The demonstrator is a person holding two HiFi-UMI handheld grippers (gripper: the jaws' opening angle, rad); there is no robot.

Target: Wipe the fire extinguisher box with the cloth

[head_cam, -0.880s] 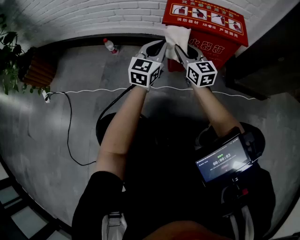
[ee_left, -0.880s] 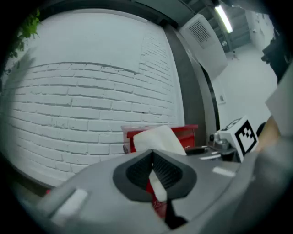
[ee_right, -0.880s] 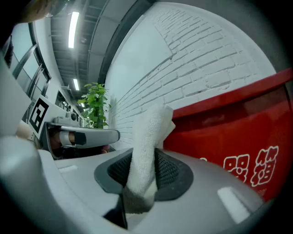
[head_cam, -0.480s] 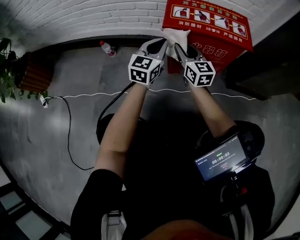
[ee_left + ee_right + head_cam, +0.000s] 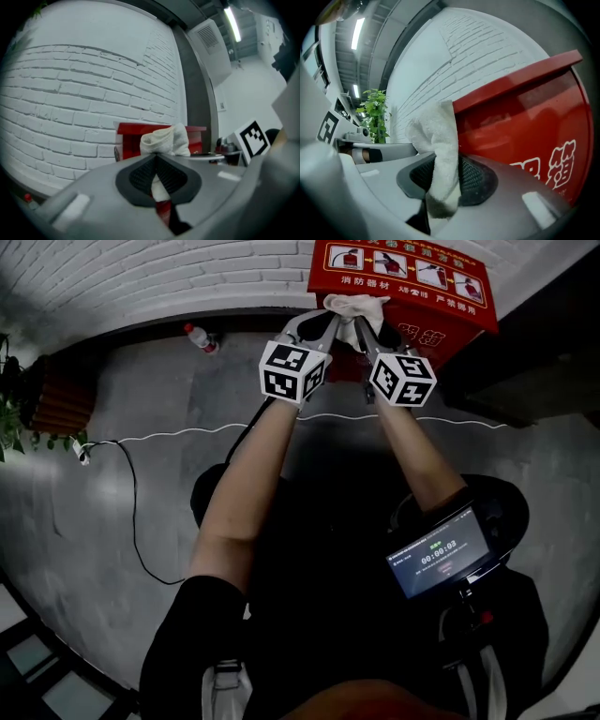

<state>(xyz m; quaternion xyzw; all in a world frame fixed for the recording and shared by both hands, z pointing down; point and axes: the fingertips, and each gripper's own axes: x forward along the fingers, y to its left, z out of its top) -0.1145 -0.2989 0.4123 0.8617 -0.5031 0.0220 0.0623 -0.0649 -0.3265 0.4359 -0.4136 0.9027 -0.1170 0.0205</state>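
The person holds 2 grippers out in front, side by side. The left gripper and the right gripper both pinch the same white cloth. In the left gripper view, the left gripper has its jaws shut tight on a thin bit of the cloth, and the rest of it puffs up above them. In the right gripper view, the right gripper has its jaws closed on a thick fold of the cloth.

The cloth sits bunched up at the top front edge of the red box. The box stands against the white brick wall. It has small pictures and white letters on its lid. In the right gripper view the cloth touches the box just under the lid's edge.

A plastic bottle with a red cap lies on the gray floor by the wall, well left of the box. A white cable runs across the floor under the person's arms. A green plant is far to the left. A small screen hangs at the person's right side.
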